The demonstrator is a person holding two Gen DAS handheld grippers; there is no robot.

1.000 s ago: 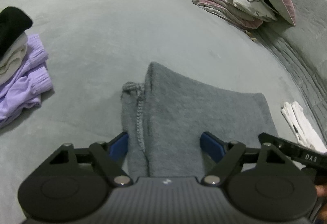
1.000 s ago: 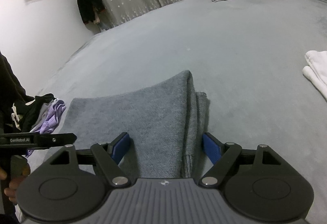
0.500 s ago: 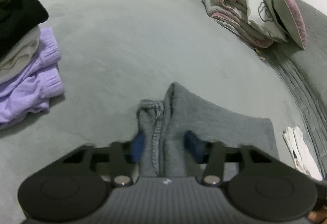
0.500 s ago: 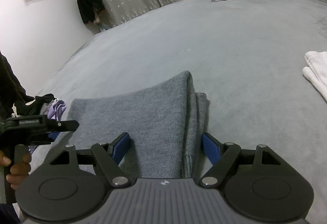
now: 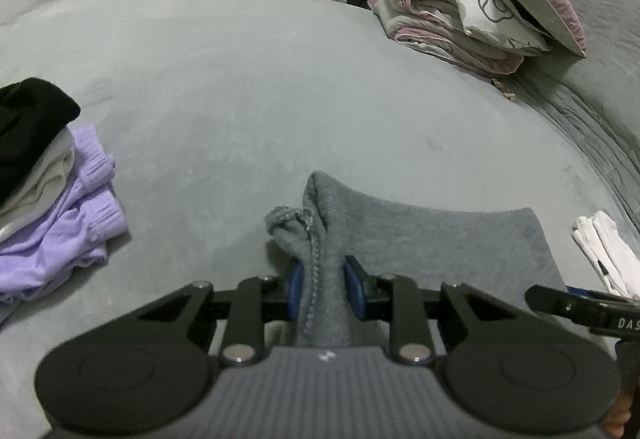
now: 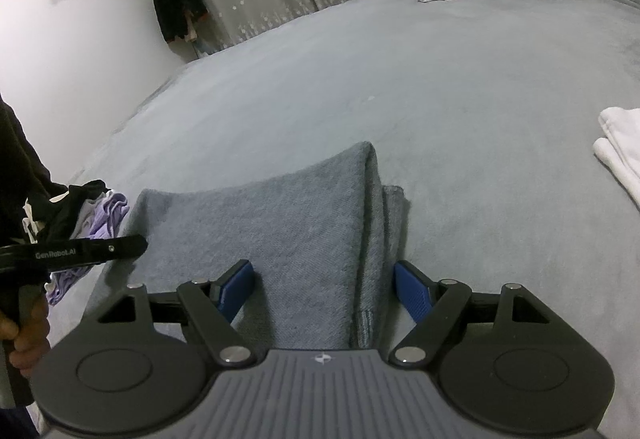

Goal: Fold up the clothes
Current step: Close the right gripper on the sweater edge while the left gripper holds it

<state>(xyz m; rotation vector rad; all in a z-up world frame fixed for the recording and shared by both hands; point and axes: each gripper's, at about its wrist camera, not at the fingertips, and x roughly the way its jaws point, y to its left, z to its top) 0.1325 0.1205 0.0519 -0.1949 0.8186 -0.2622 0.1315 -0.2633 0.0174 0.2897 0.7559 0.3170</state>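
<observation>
A folded grey knit garment [image 5: 432,239] lies on the grey bed. My left gripper [image 5: 323,289] is shut on the garment's left edge, which is bunched between the blue pads and lifted a little. In the right wrist view the same garment [image 6: 288,235] lies between the open blue pads of my right gripper [image 6: 324,289], which sits over its right edge without pinching it. The left gripper's body [image 6: 80,251] shows at the left of that view, and the right gripper's body [image 5: 592,313] shows at the right of the left wrist view.
A stack of folded clothes, purple under white and black [image 5: 52,207], sits at the left. A folded white item [image 5: 604,251] lies to the right, also seen from the right wrist [image 6: 620,147]. A rolled quilt and pillow [image 5: 472,7] lie at the bed's far end.
My left gripper has closed on the garment's left edge and raised it; the view has tilted up. My right gripper has stayed open and still.
</observation>
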